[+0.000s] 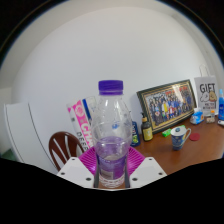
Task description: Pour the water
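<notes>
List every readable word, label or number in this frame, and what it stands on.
"GIFT" – white sign on the desk, beyond the mug; the smaller lines below are unreadable.
Framed photo: caption too small.
Bottle between the gripper fingers: no readable label.

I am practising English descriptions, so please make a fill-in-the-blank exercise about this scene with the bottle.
1. The bottle has a ___ cap.
2. The bottle stands ___ the two fingers of the gripper.
3. The framed group photo leans against the ___.
4. The small mug stands on a ___ desk.

Missing words: purple; between; wall; wooden
</notes>
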`<action>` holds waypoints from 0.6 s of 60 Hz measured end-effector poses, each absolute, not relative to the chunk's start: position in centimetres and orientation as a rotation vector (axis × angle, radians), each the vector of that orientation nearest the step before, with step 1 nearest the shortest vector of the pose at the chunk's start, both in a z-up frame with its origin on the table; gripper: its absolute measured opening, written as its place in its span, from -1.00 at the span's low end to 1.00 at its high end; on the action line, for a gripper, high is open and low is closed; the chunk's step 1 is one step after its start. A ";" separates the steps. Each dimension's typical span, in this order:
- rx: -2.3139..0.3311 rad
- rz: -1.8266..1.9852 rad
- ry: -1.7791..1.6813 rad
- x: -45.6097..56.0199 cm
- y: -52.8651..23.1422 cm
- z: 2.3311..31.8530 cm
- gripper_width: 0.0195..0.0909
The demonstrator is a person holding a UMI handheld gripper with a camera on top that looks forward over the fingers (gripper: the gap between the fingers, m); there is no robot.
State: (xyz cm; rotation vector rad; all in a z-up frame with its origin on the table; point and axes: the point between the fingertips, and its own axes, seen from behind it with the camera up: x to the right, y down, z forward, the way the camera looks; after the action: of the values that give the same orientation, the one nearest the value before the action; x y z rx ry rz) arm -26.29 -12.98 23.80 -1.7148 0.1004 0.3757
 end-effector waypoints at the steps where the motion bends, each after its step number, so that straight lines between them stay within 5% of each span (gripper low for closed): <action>1: -1.706 0.397 0.126 -26.2 -12.3 24.5 -0.57; 9: -1.626 0.603 0.305 -22.8 -6.2 29.3 -0.57; 17: -1.567 0.885 0.547 -19.4 -0.5 30.8 -0.57; 36: -1.343 1.482 1.142 -12.6 7.8 27.0 -0.57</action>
State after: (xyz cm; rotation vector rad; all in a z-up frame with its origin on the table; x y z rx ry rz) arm -12.65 7.80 27.03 -1.3432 1.1419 1.4821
